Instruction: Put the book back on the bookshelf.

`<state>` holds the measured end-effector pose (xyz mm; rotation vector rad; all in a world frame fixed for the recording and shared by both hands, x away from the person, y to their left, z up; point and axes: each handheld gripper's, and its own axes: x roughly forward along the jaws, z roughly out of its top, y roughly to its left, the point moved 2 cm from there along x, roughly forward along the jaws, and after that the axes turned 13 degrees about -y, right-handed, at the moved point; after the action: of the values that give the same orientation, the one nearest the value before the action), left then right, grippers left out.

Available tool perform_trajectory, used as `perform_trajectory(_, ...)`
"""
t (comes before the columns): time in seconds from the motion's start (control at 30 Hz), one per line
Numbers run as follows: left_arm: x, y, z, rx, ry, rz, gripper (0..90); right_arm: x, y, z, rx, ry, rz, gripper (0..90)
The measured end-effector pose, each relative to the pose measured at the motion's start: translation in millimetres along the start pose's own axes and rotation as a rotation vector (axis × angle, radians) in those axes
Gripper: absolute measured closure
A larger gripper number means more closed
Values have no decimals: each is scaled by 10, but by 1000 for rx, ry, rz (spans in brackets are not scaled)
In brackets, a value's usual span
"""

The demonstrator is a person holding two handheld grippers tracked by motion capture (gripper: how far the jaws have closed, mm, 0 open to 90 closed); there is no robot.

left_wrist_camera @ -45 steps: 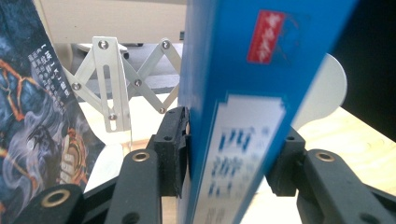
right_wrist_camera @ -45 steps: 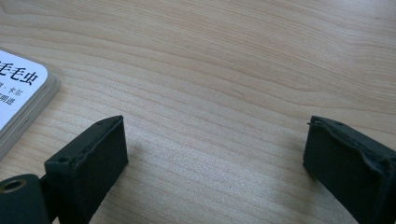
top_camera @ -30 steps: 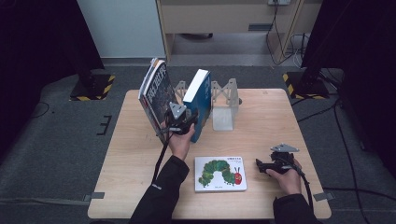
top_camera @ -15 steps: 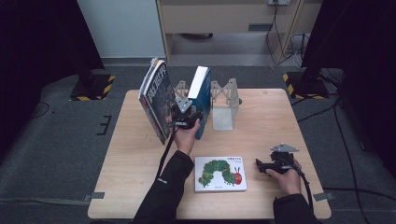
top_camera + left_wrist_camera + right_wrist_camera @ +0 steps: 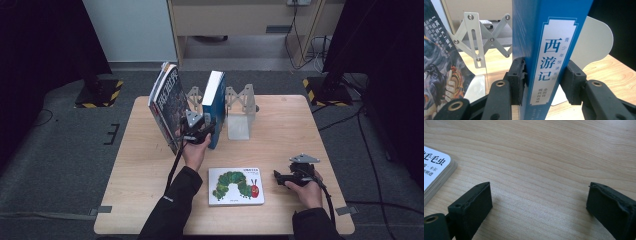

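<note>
the left gripper (image 5: 544, 80) has its fingers (image 5: 518, 77) closed on the spine of the blue book (image 5: 549, 50), one pad on each cover, low down near the book's foot. the book stands upright on the table (image 5: 280, 125), long axis vertical, spine facing the person, in the folding metal book rack (image 5: 240, 107) at the far middle of the table. a grey end plate of that rack sits just behind it on one side, and a dark illustrated book (image 5: 167, 107) leans tilted on the other, apart from it. from here i'd say the coming move turns on that upright axis: the book has to stay vertical between the rack's plates as the hand shifts or frees it.

the right gripper (image 5: 539, 202) rests near the table's front edge, fingers spread wide and holding nothing, just beside the caterpillar picture book (image 5: 236, 186) lying flat, its nearer target.
</note>
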<state>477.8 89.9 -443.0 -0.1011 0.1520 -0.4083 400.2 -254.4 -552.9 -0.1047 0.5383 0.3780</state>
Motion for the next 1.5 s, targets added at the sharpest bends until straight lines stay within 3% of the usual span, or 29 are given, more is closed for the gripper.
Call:
perform_trajectory(0.83,219,-188,36,-8,21,-11,531,2,-2,2,-1,2,5,65)
perform_trajectory(0.93,221,-188,21,5,15,-24,525,1,-2,3,-1,3,6,65)
perform_trajectory(1.2,140,-139,-64,-20,-6,-90,536,2,-1,3,-2,3,7,65)
perform_trajectory(1.5,174,-193,-25,-30,21,-64,539,2,1,3,-1,3,7,65)
